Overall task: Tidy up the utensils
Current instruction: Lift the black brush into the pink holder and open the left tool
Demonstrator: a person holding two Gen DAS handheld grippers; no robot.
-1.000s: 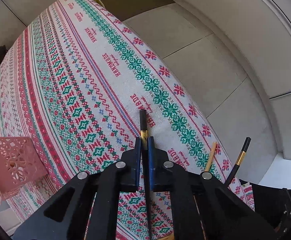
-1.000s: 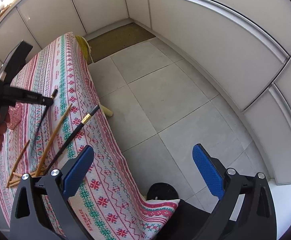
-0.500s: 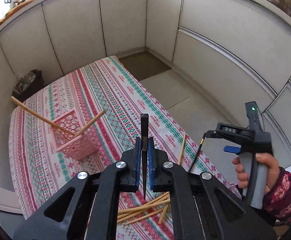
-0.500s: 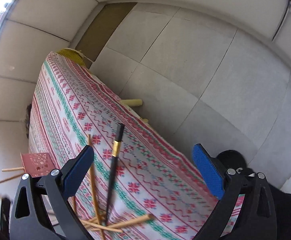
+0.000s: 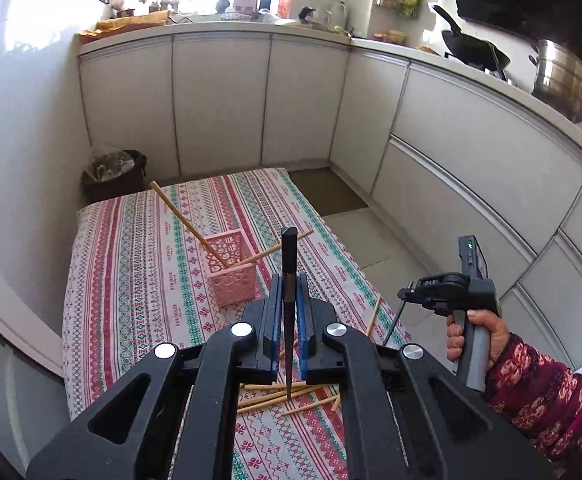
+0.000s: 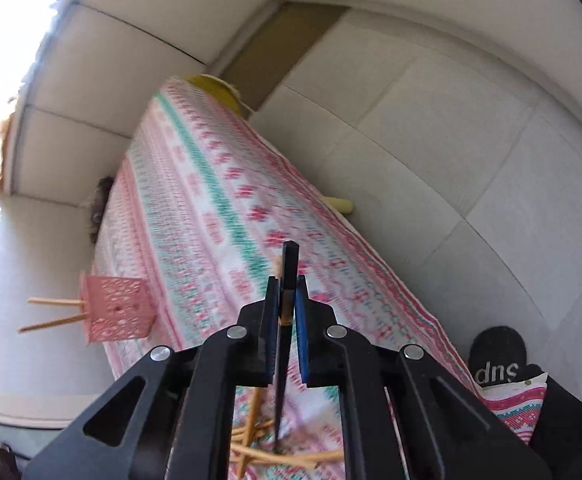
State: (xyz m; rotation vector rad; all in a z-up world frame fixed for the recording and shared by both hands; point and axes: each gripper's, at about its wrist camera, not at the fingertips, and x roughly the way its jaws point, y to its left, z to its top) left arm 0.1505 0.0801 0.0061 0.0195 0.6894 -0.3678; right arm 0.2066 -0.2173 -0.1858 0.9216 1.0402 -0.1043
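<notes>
Since before, my right tool has just snapped closed on a black chopstick; left tool stays clamped on another chopstick.

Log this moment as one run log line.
left gripper: shut on black chopstick | right gripper: jaws just closed on black chopstick | pink basket: two wooden chopsticks inside
</notes>
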